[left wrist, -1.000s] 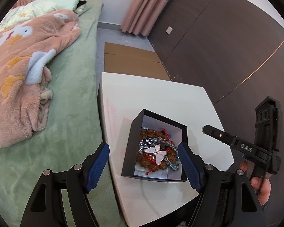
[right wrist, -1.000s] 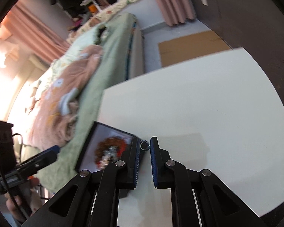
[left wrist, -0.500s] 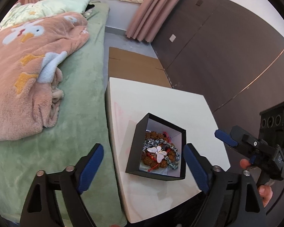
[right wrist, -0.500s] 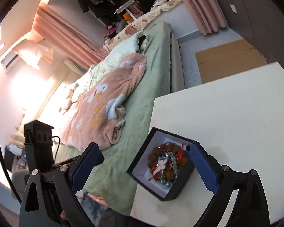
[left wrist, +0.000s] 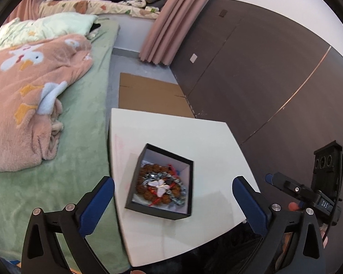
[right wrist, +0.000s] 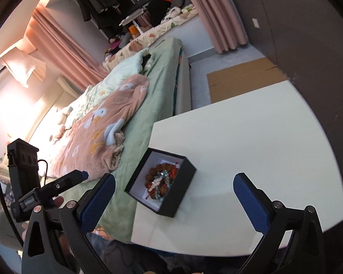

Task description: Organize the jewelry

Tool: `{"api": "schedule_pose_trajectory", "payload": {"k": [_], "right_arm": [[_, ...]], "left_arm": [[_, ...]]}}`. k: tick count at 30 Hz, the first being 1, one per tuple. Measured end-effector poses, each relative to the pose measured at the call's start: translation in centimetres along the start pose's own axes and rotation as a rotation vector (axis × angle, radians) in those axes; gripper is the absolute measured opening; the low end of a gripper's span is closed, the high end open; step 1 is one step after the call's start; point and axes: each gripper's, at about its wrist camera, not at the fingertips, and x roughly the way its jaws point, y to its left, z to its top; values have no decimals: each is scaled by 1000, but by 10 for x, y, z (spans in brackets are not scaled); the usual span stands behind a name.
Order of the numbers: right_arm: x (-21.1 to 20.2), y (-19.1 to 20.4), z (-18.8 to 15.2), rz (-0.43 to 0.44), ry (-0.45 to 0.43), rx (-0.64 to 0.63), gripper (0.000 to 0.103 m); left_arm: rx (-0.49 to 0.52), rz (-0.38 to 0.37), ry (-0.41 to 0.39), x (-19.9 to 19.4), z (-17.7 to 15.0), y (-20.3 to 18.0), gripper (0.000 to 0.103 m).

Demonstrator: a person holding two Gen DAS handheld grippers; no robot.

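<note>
A black open box point(left wrist: 183, 162) with a white lining stands on the white table point(left wrist: 171, 132) near its left edge. It holds a brown bead bracelet, a silver chain, red cord and a pale butterfly piece point(left wrist: 159, 186). The box also shows in the right wrist view point(right wrist: 183, 178). My left gripper point(left wrist: 173, 201) is open and empty, held back above the table's near edge. My right gripper point(right wrist: 174, 197) is open and empty, also held back from the box. The right gripper shows at the right of the left wrist view point(left wrist: 297, 189).
A bed with a green sheet point(left wrist: 75, 150) and a pink blanket point(left wrist: 22, 96) runs along the table's left side. A dark wall panel point(left wrist: 251, 73) stands to the right. Flat cardboard point(left wrist: 148, 96) lies on the floor beyond the table.
My right gripper was shut beside the box on a small ring a second ago; it has opened wide and pulled back. Both grippers have risen and drawn away from the box.
</note>
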Motion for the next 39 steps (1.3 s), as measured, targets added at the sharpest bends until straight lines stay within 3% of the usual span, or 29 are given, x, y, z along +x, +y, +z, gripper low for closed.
{"api": "schedule_pose_trajectory", "payload": {"k": [10, 21, 39], "right_arm": [[-56, -21, -23, -61, -43, 14, 103], [-106, -21, -56, -199, -62, -12, 103], [-156, 2, -100, -210, -109, -57, 103]], "left_arm": [[85, 29, -40, -23, -18, -54, 103], [171, 61, -96, -56, -51, -97, 103], [255, 110, -146, -97, -94, -119, 103]]}}
